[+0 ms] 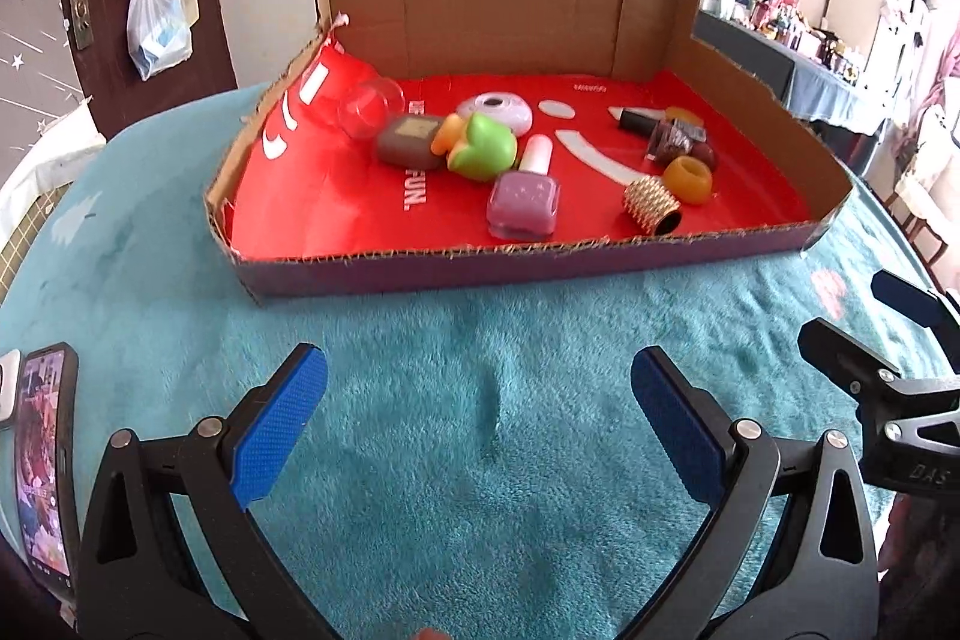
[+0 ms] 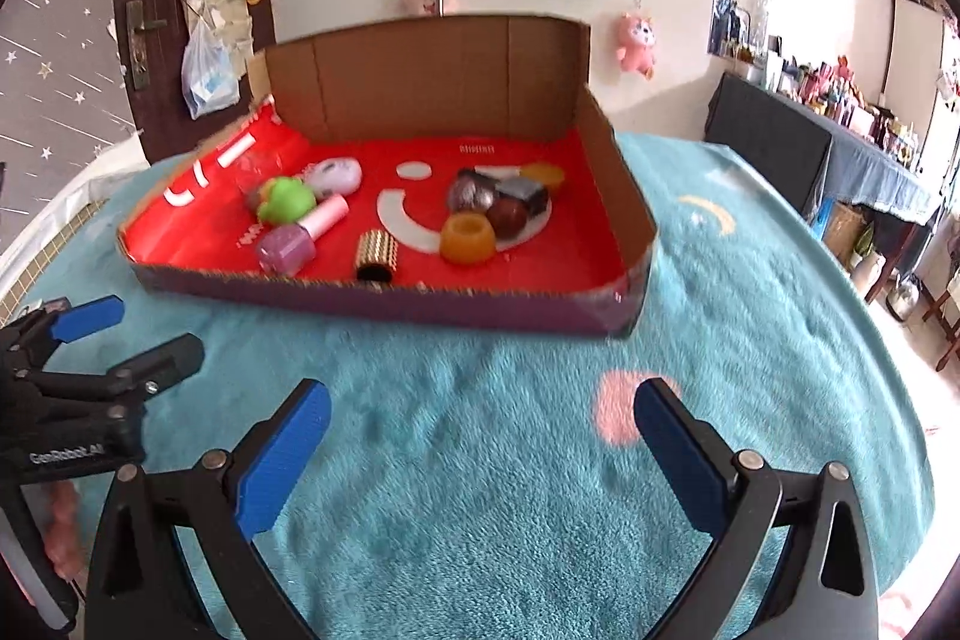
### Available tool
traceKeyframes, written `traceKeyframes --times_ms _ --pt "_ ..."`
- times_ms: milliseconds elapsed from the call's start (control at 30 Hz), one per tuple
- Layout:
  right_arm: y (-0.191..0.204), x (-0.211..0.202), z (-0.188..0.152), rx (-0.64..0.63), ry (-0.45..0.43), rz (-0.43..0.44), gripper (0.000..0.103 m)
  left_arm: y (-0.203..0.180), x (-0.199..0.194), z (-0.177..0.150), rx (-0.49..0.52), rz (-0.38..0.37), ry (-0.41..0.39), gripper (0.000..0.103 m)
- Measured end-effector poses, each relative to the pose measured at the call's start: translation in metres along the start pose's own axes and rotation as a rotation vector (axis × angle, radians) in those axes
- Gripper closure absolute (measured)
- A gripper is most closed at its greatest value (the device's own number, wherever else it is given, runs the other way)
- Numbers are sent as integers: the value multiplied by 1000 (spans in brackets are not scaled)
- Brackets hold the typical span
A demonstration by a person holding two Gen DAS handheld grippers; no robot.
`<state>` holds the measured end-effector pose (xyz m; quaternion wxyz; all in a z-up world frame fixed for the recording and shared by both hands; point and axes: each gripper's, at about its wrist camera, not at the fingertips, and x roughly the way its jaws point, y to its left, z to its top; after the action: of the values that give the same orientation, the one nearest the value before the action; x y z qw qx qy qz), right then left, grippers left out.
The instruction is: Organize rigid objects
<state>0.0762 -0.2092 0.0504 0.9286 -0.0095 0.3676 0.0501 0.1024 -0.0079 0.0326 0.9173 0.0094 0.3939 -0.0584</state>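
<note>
A cardboard tray (image 1: 540, 265) (image 2: 384, 301) with a red liner stands on the teal blanket. Inside lie a green toy (image 1: 483, 145) (image 2: 285, 200), a purple nail polish bottle (image 1: 523, 205) (image 2: 288, 247), a studded gold tube (image 1: 651, 205) (image 2: 375, 253), an orange ring (image 1: 689, 180) (image 2: 467, 237), a brown block (image 1: 408, 139), a clear cup (image 1: 371, 107) and a lilac disc (image 1: 495, 112) (image 2: 335, 176). My left gripper (image 1: 479, 436) is open over bare blanket in front of the tray. My right gripper (image 2: 480, 454) is open too, empty, to the right of it.
A phone (image 1: 43, 466) lies on the blanket at the left edge. The blanket (image 1: 468, 340) covers a round table. A dark door (image 2: 144, 40) and a wall with hanging bags stand behind; a cluttered side table (image 2: 840, 142) stands at the right.
</note>
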Motion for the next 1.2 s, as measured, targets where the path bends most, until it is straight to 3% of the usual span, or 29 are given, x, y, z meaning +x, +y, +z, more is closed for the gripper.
traceKeyframes --times_ms 433,833,1200 --pt "2 24 -2 -19 59 -14 0 3 29 -1 -12 -14 133 0" --pt "-4 46 -3 16 160 1 0 -1 35 -2 6 6 152 0" --pt "-2 49 -3 5 173 -16 0 -3 37 0 11 17 160 0"
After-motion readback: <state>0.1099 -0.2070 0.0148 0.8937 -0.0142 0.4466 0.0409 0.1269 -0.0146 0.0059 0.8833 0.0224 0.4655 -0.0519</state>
